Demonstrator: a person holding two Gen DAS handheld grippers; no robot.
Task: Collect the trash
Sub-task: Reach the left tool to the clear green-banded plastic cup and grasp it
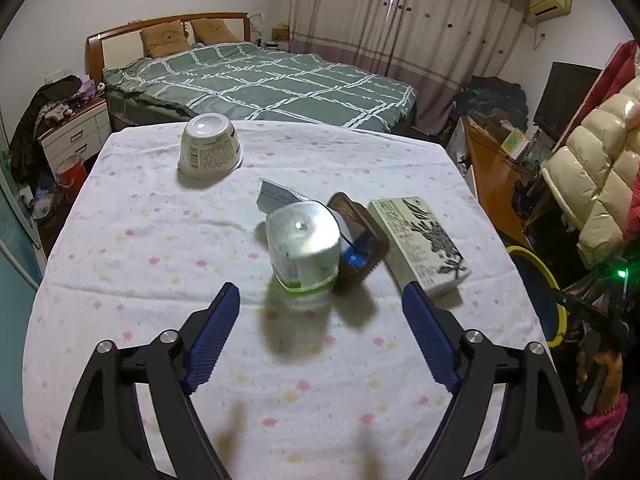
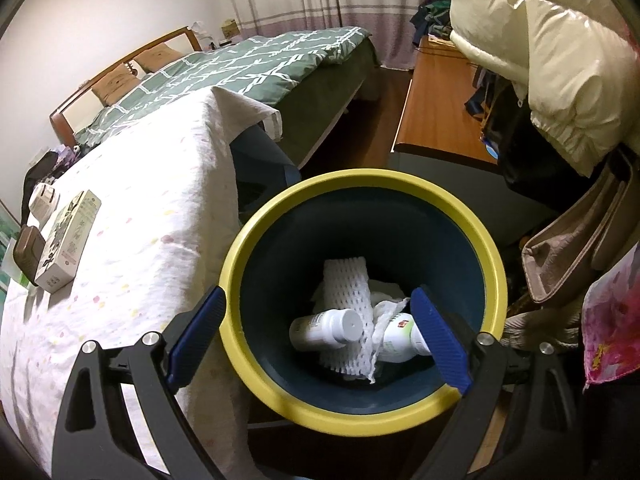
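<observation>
Left fingers (image 1: 224, 320) gape, empty, bottle (image 1: 303, 252) at twelve o'clock; right gripper (image 2: 320, 328) likewise over bin (image 2: 280, 208) (a skewed close could topple it).

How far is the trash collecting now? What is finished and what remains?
Done: two white bottles and foam netting lie in the yellow-rimmed bin. In hand: nothing; the left gripper is open before the clear bottle, and the right gripper is open above the bin. Left: that bottle, the upturned cup, the box and the brown case.
</observation>
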